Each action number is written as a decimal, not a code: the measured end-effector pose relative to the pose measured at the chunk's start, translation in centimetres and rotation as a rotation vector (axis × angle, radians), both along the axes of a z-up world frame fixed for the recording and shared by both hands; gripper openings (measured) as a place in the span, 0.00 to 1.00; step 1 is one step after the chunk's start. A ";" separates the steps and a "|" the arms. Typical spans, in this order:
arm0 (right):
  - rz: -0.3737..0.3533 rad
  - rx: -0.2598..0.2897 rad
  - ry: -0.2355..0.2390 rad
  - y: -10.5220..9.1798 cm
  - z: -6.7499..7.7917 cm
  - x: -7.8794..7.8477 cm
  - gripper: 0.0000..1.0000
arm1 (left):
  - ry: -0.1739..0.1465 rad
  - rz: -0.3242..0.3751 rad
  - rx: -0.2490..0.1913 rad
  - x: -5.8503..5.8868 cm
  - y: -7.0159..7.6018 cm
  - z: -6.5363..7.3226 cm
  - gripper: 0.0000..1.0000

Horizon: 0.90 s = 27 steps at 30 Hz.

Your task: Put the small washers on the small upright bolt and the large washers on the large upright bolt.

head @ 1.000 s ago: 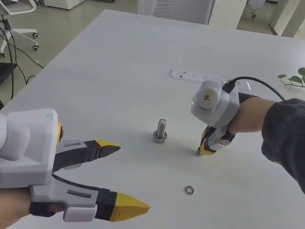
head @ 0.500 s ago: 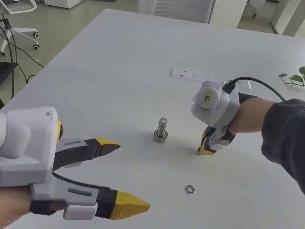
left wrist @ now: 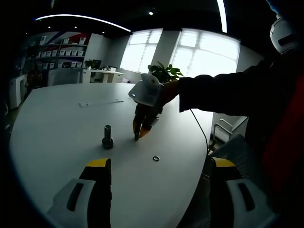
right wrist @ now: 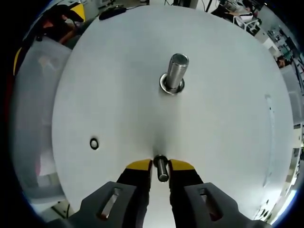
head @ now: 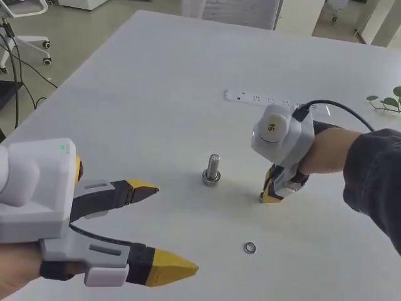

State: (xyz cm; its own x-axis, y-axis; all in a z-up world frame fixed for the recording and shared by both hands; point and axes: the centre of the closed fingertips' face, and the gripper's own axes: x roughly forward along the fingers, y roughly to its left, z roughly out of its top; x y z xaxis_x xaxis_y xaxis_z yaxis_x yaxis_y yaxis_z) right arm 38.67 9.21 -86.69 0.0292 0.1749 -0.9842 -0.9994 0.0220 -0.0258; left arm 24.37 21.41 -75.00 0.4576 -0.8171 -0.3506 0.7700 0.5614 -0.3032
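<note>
The large bolt [head: 212,170] stands upright mid-table with a washer around its base; it also appears as the large bolt [right wrist: 175,71] and the large bolt [left wrist: 108,137]. My right gripper [head: 263,199] points down at the table just right of it, shut on the small bolt [right wrist: 161,168], whose end touches the tabletop. A loose small washer [head: 249,248] lies flat nearer to me, seen too as the washer [right wrist: 94,143] and the washer [left wrist: 156,158]. My left gripper [head: 176,229] hovers at the near left, open and holding nothing.
A white power strip [head: 263,100] lies behind the right gripper, whose black cable [head: 338,108] trails over the wrist. Plant leaves [head: 390,100] sit at the far right. The white table [head: 125,113] ends at the left, with an office chair [head: 25,25] beyond.
</note>
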 end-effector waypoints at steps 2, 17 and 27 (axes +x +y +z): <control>-0.003 0.004 -0.004 0.0 0.1 0.0 0.16 | -0.001 0.001 0.000 0.0 0.0 0.0 0.85; -0.026 0.025 -0.013 -0.2 0.5 0.5 0.30 | -0.001 -0.006 -0.001 -0.1 -0.1 0.0 0.85; -0.038 0.036 -0.018 -0.6 1.0 0.3 0.36 | -0.006 -0.013 0.001 -0.2 -0.2 0.1 0.85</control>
State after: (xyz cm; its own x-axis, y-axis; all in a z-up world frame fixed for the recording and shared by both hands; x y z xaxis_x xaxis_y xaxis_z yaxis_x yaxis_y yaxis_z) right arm 39.01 8.58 -85.74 0.0542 0.2084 -0.9765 -0.9972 0.0613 -0.0423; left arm 24.16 21.17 -74.88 0.4486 -0.8229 -0.3488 0.7791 0.5512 -0.2984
